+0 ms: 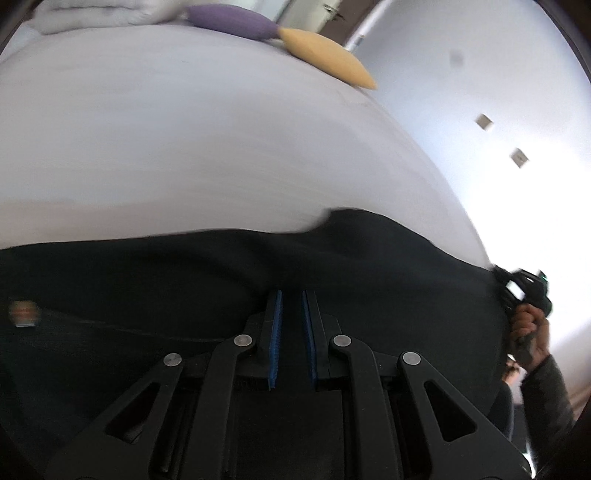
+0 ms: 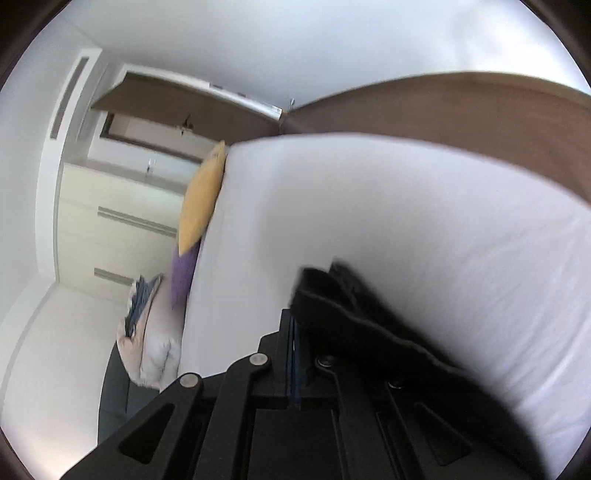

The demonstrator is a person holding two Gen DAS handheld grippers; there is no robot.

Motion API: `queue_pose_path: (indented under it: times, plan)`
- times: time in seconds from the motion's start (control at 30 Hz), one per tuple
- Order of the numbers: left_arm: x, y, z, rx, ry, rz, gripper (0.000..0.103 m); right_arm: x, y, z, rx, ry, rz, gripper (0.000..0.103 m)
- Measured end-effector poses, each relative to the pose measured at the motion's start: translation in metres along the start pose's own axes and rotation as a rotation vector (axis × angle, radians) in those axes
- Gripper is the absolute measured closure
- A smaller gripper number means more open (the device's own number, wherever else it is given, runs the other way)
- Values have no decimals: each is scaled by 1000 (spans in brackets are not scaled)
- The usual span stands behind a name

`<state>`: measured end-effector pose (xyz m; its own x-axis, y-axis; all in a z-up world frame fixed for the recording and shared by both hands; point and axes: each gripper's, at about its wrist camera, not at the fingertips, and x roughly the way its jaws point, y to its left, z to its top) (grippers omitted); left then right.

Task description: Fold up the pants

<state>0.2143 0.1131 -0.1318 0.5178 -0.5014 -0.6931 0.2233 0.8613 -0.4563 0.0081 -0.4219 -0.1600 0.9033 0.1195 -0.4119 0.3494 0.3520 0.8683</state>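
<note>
left wrist view: the black fabric pants (image 1: 221, 280) lie stretched across the near part of the white-sheeted bed (image 1: 207, 140), their far edge blurred. the left gripper (image 1: 292, 295) points down over them with its blue-padded fingers (image 1: 276, 321) drawn close, a narrow gap between them, and dark cloth running under and between the pads; whether the pads truly pinch it is hard to make out against the black. a small orange-and-white tag or label (image 1: 24, 313) at the left is too smeared to read. at the far end of the bed sit a purple cushion (image 1: 232, 20) and a yellow cushion (image 1: 327, 55), with rumpled white bedding (image 1: 92, 14) cut off by the frame. at the right edge a hand (image 1: 528, 332) in a grey sleeve grips the handle of the right gripper (image 1: 496, 275), seen from behind at the pants' edge.

right wrist view: the right gripper's fingers are pressed fully together, tilted, and a folded edge of the pants drapes off their tips and trails to the lower right over the sheet. cushions and bedding lie along the bed's left side.
</note>
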Motion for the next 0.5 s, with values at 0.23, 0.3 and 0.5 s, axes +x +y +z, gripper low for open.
queue_pose_path:
  times: [0.23,0.3,0.5]
  plan:
    - [-65,18,-4,-70,-128,62,90,-69,30,-28,-112,-6,50,99]
    - [-72,-3,-12,-47,-136,0,90,-62,57,-71,-177,96,126,99]
    - [-32,-69,-60,130,-7,-69,90,8,99,-244,-291,553,212,97]
